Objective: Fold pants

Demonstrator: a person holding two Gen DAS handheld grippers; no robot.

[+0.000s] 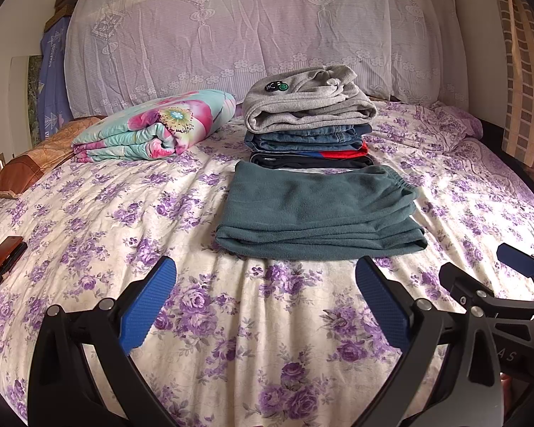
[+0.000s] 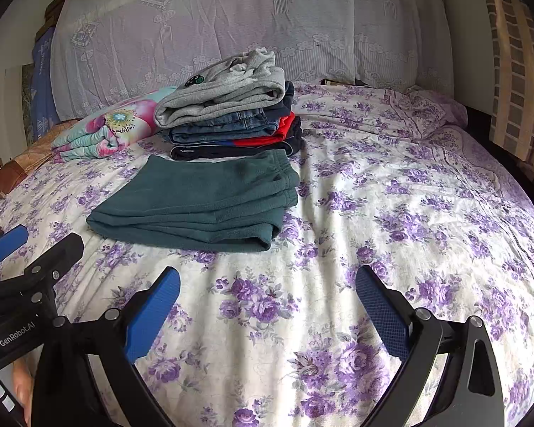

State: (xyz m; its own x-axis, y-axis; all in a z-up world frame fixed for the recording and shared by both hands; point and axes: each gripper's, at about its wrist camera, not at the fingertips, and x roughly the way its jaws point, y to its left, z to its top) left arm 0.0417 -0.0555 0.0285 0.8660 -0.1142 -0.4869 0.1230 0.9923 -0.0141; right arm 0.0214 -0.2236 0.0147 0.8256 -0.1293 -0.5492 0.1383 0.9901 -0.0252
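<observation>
Dark green fleece pants (image 1: 317,210) (image 2: 199,203) lie folded into a flat rectangle on the flowered bedsheet (image 1: 231,320) (image 2: 391,231), waistband to the right. Just behind them stands a stack of folded clothes (image 1: 308,124) (image 2: 231,117): grey on top, then denim, red and black. My left gripper (image 1: 267,306) hovers open over the sheet, short of the pants' near edge, nothing between its blue pads. My right gripper (image 2: 267,316) is open too, near and to the right of the pants. Each gripper shows at the edge of the other's view.
A folded floral quilt (image 1: 156,128) (image 2: 103,131) lies left of the stack. A brown pillow (image 1: 35,163) rests at the far left, and a dark wooden object (image 1: 0,263) sits at the left bed edge. White lace covers the headboard (image 1: 249,28). Striped curtain (image 2: 516,82) hangs at right.
</observation>
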